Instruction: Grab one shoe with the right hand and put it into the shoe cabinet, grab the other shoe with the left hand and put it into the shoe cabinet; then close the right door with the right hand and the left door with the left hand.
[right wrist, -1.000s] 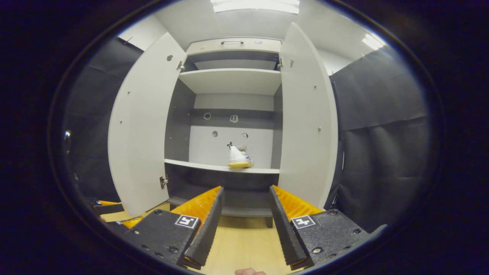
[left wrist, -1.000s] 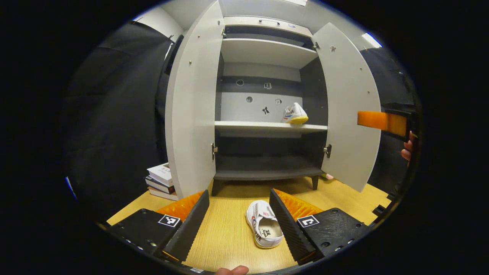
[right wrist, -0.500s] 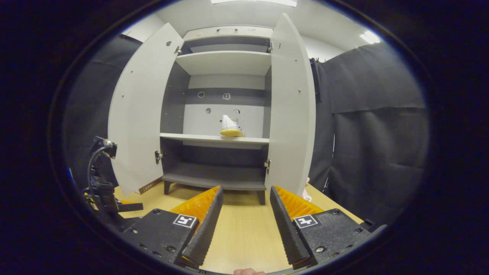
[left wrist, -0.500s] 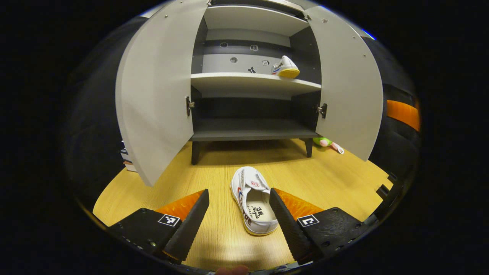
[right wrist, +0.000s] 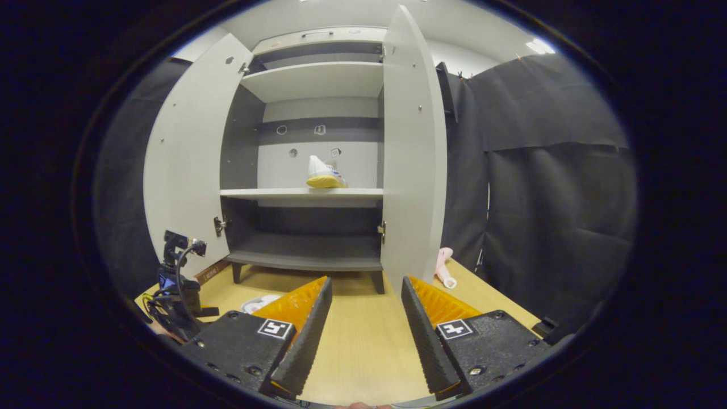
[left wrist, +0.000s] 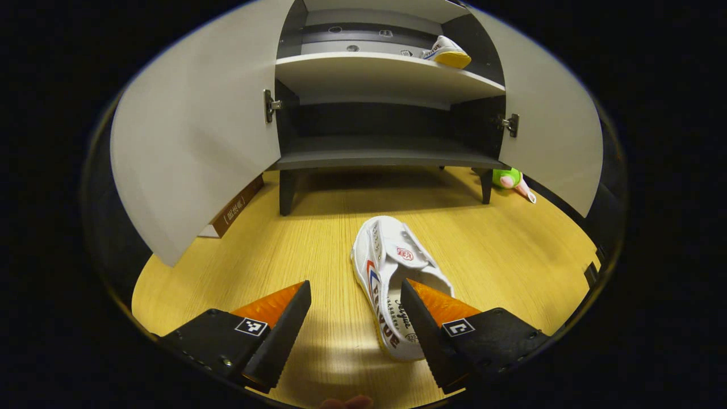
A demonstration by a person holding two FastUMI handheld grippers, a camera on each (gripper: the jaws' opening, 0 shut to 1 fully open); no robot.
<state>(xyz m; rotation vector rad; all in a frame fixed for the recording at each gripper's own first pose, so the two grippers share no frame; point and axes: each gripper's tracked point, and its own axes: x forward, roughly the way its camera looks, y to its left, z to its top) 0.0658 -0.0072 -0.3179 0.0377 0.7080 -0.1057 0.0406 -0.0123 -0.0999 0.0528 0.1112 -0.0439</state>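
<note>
A white shoe [left wrist: 391,275] lies on the wooden floor in front of the shoe cabinet [left wrist: 375,159], toe toward the cabinet. My left gripper [left wrist: 356,318] is open just above its heel end, the right finger overlapping the shoe's opening. The other white shoe with a yellow sole [left wrist: 448,52] rests on the middle shelf [left wrist: 363,71]; the right gripper view shows this shoe [right wrist: 322,173] too. Both doors stand open: left door [left wrist: 193,130], right door [left wrist: 554,130]. My right gripper [right wrist: 366,324] is open and empty, held back from the cabinet, beside the right door [right wrist: 412,153]. The floor shoe [right wrist: 258,304] peeks out by its left finger.
A green and pink toy [left wrist: 511,180] lies by the cabinet's right leg, seen as a pink toy [right wrist: 444,267] in the right gripper view. A book [left wrist: 233,209] lies behind the left door. Black cloth walls [right wrist: 545,187] close the booth. The left gripper's body [right wrist: 176,284] is at lower left.
My left gripper has dropped and moved forward onto the floor shoe, which now sits larger between its fingers. My right gripper has drawn back and shifted right of the cabinet.
</note>
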